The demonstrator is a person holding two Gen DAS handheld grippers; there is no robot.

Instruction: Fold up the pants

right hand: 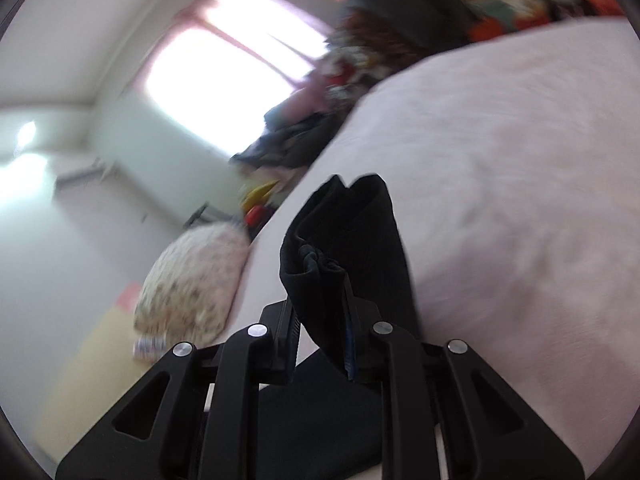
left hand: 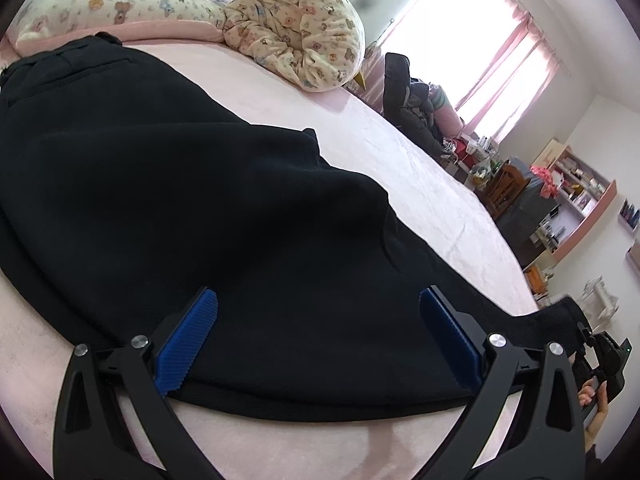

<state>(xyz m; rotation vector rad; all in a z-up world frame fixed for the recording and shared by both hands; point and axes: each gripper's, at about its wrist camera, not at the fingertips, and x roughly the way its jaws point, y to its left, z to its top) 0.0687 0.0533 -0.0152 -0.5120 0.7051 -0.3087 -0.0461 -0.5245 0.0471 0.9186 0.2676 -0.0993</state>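
Note:
Black pants [left hand: 180, 184] lie spread across a pink bed [left hand: 420, 184], waistband at the far left, legs running to the right. My left gripper [left hand: 318, 312] is open, its blue pads [left hand: 188, 344] low over the near edge of the pants, holding nothing. My right gripper [right hand: 320, 320] is shut on the black cuff end of the pants [right hand: 348, 240] and holds it lifted above the bed [right hand: 520, 200]. The right gripper also shows in the left wrist view [left hand: 596, 360], at the far right end of the pant leg.
A rolled floral quilt [left hand: 296, 20] and a floral pillow [left hand: 112, 8] lie at the head of the bed. Beyond the bed's far edge stand dark clothes on a chair [left hand: 408, 100], cluttered shelves [left hand: 576, 196] and a bright window [left hand: 472, 40].

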